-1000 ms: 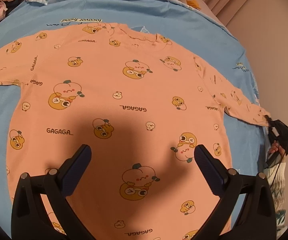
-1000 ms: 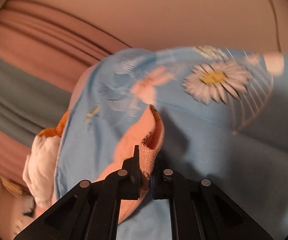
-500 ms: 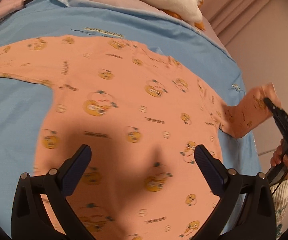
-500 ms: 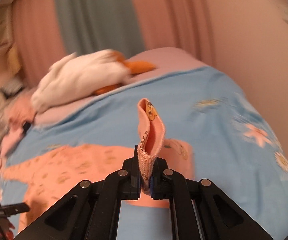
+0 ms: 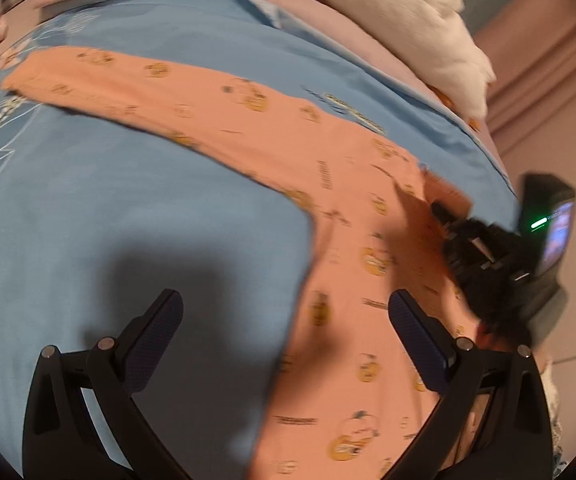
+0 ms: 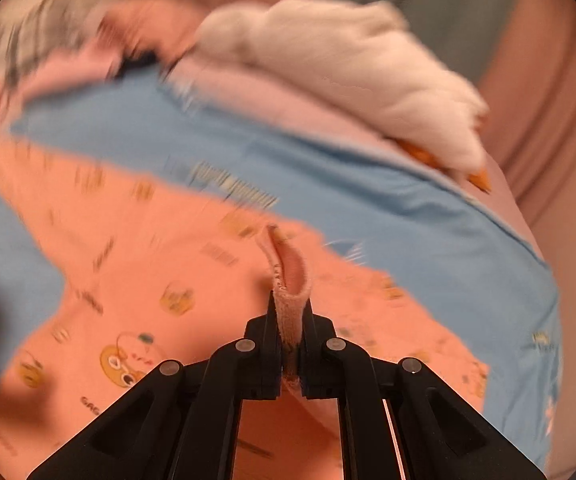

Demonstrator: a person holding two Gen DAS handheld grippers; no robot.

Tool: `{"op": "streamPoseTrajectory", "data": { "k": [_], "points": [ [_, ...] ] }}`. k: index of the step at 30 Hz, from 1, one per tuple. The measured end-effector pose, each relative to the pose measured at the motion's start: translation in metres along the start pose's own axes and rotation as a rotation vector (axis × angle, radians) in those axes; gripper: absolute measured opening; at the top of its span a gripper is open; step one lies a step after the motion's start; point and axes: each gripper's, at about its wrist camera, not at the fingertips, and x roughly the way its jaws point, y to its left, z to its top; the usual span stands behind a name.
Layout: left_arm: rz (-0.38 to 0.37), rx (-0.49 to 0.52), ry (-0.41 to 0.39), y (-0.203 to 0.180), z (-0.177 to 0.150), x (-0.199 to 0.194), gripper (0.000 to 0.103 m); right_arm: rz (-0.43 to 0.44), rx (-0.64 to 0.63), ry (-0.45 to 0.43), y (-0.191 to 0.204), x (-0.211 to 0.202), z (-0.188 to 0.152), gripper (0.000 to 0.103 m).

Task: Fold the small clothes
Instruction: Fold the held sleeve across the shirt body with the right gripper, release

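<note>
A peach long-sleeved shirt (image 5: 351, 248) with cartoon prints lies spread on a blue bed sheet (image 5: 136, 208). Its left sleeve (image 5: 136, 84) stretches out flat to the upper left. My left gripper (image 5: 284, 332) is open and empty, hovering above the shirt's left edge and the sheet. My right gripper (image 6: 291, 320) is shut on the cuff of the right sleeve (image 6: 289, 280) and holds it lifted over the shirt's body (image 6: 136, 288). It also shows in the left wrist view (image 5: 471, 248), over the shirt's right side.
A white plush toy (image 6: 351, 80) and pink bedding (image 6: 88, 76) lie along the far edge of the bed. A pink curtain (image 6: 547, 92) and wall stand to the right. The blue sheet's right edge (image 6: 543, 288) drops off near the wall.
My right gripper has carried the sleeve cuff from the bed's right edge inward over the shirt's body. The left gripper's view has swung left toward the left sleeve, jaws still open.
</note>
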Motion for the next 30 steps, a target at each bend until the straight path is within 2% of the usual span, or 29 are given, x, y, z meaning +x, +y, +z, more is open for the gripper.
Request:
{"op": "streamPoseTrajectory", "data": {
  "k": [3,5,7,8,10,12,14,17,19,20,22,24,26,28,30],
  "points": [
    [0.012,-0.028,-0.006,0.015,0.003,-0.002,0.103,-0.008,-0.064,0.014,0.026,0.013,-0.004,0.008],
    [0.023,-0.046,-0.007,0.022,0.004,-0.001,0.103,-0.033,-0.125,-0.009,0.038,0.016,-0.005,0.008],
    [0.025,-0.062,-0.006,0.028,0.004,-0.001,0.103,-0.064,-0.181,-0.002,0.049,0.021,-0.005,0.017],
    [0.024,-0.069,-0.008,0.031,0.005,-0.002,0.103,-0.072,-0.193,-0.007,0.053,0.020,-0.005,0.017],
    [0.020,-0.082,-0.014,0.037,0.007,-0.003,0.103,0.028,-0.173,-0.036,0.045,0.006,-0.004,0.018],
    [0.013,-0.096,-0.025,0.043,0.009,-0.005,0.103,0.129,-0.099,-0.078,0.030,-0.014,-0.005,0.020],
    [-0.001,-0.112,-0.038,0.048,0.013,-0.005,0.103,0.231,0.022,-0.135,0.006,-0.033,-0.008,0.028],
    [-0.035,-0.148,-0.075,0.056,0.022,-0.005,0.103,0.410,0.263,-0.162,-0.032,-0.036,-0.016,0.030],
    [-0.049,-0.177,-0.097,0.062,0.029,-0.004,0.103,0.413,0.356,-0.110,-0.042,-0.017,-0.018,0.029],
    [-0.057,-0.198,-0.109,0.067,0.033,-0.003,0.102,0.390,0.372,-0.069,-0.041,-0.002,-0.017,0.023],
    [-0.069,-0.262,-0.144,0.081,0.042,-0.003,0.102,0.409,0.373,-0.029,-0.026,0.013,-0.019,0.014],
    [-0.071,-0.326,-0.188,0.099,0.050,-0.004,0.102,0.433,0.322,0.001,-0.002,0.026,-0.017,0.014],
    [-0.078,-0.386,-0.242,0.120,0.061,-0.004,0.102,0.424,0.274,-0.017,0.017,0.025,-0.013,0.014],
    [-0.074,-0.453,-0.311,0.139,0.071,-0.006,0.101,0.526,0.305,-0.047,0.019,0.016,-0.007,0.014],
    [-0.095,-0.528,-0.371,0.156,0.081,-0.010,0.101,0.559,0.325,-0.088,0.017,0.006,-0.006,0.014]
  ]
}}
